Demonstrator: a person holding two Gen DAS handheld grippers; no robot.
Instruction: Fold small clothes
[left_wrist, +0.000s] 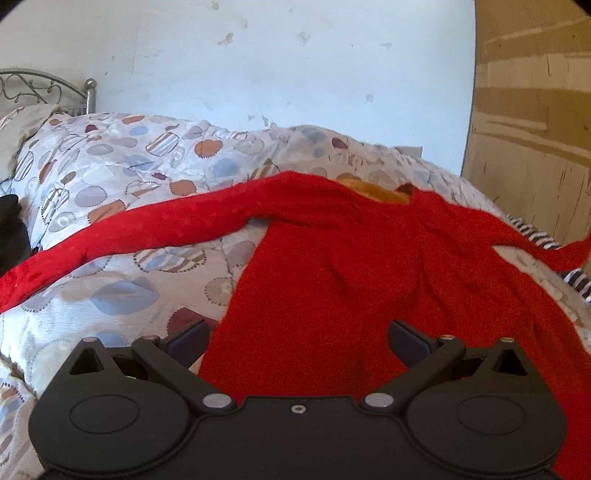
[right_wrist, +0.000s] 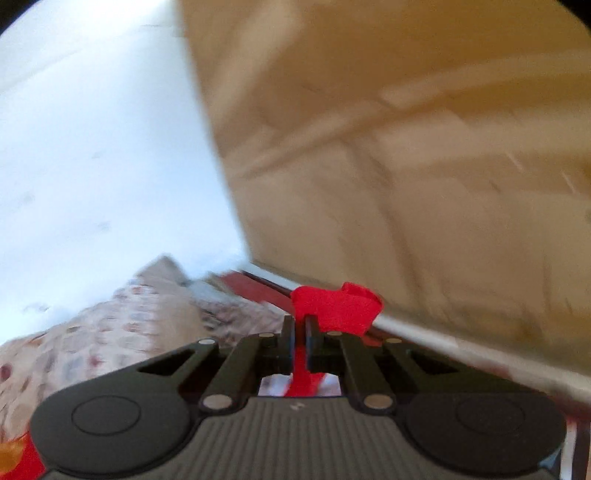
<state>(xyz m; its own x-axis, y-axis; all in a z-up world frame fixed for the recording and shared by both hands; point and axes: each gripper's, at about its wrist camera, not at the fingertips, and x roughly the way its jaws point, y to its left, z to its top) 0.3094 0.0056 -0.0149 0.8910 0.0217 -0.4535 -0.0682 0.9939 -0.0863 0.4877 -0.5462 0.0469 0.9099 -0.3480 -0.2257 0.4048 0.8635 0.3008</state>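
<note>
Left wrist view: the red top (left_wrist: 332, 266) lies spread across the middle of the frame on the quilt (left_wrist: 110, 177), body running down to the lower centre, one long sleeve (left_wrist: 129, 236) stretched out to the left edge. The other sleeve trails off to the right edge of the frame. Something orange (left_wrist: 373, 190) peeks out at the collar, upper centre. The left gripper (left_wrist: 297, 334) sits low in the frame with its fingers (left_wrist: 188, 338) spread wide and holding nothing, the hem area of the top showing between them. A metal bedhead (left_wrist: 48, 86) curls in at the upper left, the white wall (left_wrist: 258, 66) fills the top, a wooden panel (left_wrist: 535, 129) stands on the right, and a striped cloth (left_wrist: 535, 236) shows at the right beyond the red fabric.

Over to the right wrist view, and it's badly smeared. The right gripper (right_wrist: 300, 326) has its fingers (right_wrist: 286, 332) pressed almost together on a bit of the red top (right_wrist: 338, 304); a bunch of it pokes up above the tips, centre frame, and a strip runs down between them. It's probably a sleeve end, though the blur makes that hard to call. Quilt (right_wrist: 129, 314) at lower left, wall (right_wrist: 92, 147) at upper left, wooden panel (right_wrist: 406, 147) across the right.
</note>
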